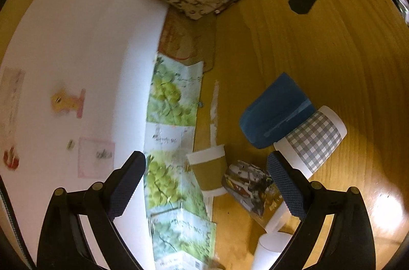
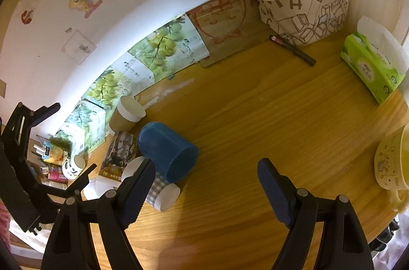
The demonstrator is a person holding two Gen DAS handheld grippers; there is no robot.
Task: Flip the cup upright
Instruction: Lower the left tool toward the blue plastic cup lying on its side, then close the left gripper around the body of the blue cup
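Blue cup (image 2: 167,151) lies on its side on the surface (image 2: 268,121), touching a checked cup (image 2: 163,193). Both our grippers, left (image 1: 207,187) and right (image 2: 204,189), gape empty; we should grasp the wall squarely.

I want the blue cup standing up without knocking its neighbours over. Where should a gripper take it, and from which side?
The blue cup lies on its side, its open mouth facing the bare wooden table. I would probably bring the open right gripper in from that free side and pinch the rim wall, one finger inside. The closed base sits against the checked cup and the printed cup, so that end looks crowded.
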